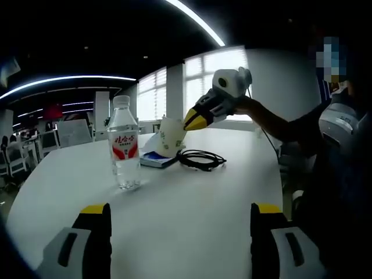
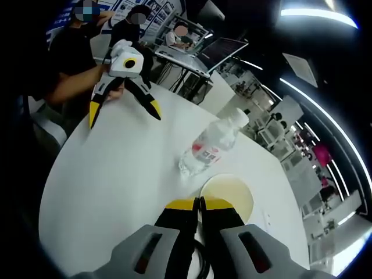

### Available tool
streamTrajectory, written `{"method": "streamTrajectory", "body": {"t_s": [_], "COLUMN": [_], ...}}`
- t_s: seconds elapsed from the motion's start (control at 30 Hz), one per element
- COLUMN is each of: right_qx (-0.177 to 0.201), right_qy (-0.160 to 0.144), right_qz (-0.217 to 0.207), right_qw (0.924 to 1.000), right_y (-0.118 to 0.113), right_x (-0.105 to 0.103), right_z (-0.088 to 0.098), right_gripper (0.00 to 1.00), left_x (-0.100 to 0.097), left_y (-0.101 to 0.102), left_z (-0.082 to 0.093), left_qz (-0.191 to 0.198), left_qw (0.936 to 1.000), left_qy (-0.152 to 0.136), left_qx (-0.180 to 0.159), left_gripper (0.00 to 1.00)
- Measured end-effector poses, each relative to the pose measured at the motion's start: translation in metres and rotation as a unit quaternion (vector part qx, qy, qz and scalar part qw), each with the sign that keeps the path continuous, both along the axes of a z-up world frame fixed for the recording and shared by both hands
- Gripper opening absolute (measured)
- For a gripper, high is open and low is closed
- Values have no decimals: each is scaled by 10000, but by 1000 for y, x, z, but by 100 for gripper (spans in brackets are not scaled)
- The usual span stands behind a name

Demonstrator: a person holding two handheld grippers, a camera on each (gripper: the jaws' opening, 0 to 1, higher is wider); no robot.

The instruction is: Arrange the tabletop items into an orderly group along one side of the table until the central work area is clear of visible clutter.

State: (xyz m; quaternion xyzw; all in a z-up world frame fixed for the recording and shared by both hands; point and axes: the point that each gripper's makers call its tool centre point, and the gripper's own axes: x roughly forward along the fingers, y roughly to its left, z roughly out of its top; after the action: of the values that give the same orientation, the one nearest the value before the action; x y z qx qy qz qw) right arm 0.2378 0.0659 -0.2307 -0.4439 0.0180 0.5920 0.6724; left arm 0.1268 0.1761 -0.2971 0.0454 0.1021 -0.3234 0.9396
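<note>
- The left tongs [image 1: 180, 232] stand wide open at the near edge of the white surface [image 1: 192, 215] in the left gripper view, their two yellow-tipped jaws far apart with bare surface between them and nothing in their hold
- In the right gripper view the same left tongs [image 2: 125, 113] appear at the far end of the surface [image 2: 116, 174], jaws spread, held up by a person's hand [image 2: 113, 93]
- The right tongs [image 2: 200, 203] have their yellow tips pressed together in the right gripper view; whether they pinch the rim of the paper cup just beyond them I cannot tell
- In the left gripper view the right tongs [image 1: 195, 120] come in from the right, tips closed right at the paper cup [image 1: 170, 136] toward the far edge of the surface
- A clear water bottle [image 1: 124, 145] with a red label and white cap stands upright on the surface, nearer than the cup and apart from it; it is the water bottle [image 2: 210, 142] just beyond the paper cup [image 2: 228, 195] in the right gripper view
- The cup rests beside a blue and white booklet [image 1: 156, 160], which lies flat on the surface
- A coiled black cable [image 1: 200, 159] lies just beside the booklet, on the side away from the bottle
- Chairs and windows show behind the surface
</note>
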Motion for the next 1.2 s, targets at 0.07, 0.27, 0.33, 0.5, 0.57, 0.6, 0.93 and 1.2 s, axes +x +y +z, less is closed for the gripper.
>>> {"method": "streamTrajectory", "body": {"t_s": [0.07, 0.27, 0.33, 0.5, 0.57, 0.6, 0.93, 1.2], "right_qx": [-37, -143, -165, -329, -410, -425, -534, -549], "right_qy": [4, 36, 44, 98, 133, 133, 161, 195], "right_qz": [39, 191, 220, 308, 335, 351, 297, 253], "right_qw": [10000, 9997, 9996, 9989, 9985, 9984, 9980, 9980], "right_y": [3, 15, 19, 26, 27, 29, 31, 35], "right_x": [0, -4, -5, -7, -8, -8, 0, 5], "right_z": [-2, -9, -11, -21, -26, -28, -35, -36], "right_gripper": [1, 1, 1, 1, 1, 1, 1, 1], "left_x": [0, -3, -3, -4, -5, -5, -7, -6], "left_y": [0, 2, 2, 5, 6, 6, 12, 12], "left_z": [-1, -1, -1, -3, -4, -4, -8, -10], "left_qz": [2, 12, 17, 22, 20, 16, 45, 7], "left_qw": [10000, 10000, 10000, 10000, 10000, 10000, 10000, 10000], "left_qy": [6, 11, 11, 29, 29, 27, 49, 62], "left_qx": [12, 30, 27, 40, 48, 52, 55, 67], "left_gripper": [100, 99, 99, 99, 98, 98, 98, 97]}}
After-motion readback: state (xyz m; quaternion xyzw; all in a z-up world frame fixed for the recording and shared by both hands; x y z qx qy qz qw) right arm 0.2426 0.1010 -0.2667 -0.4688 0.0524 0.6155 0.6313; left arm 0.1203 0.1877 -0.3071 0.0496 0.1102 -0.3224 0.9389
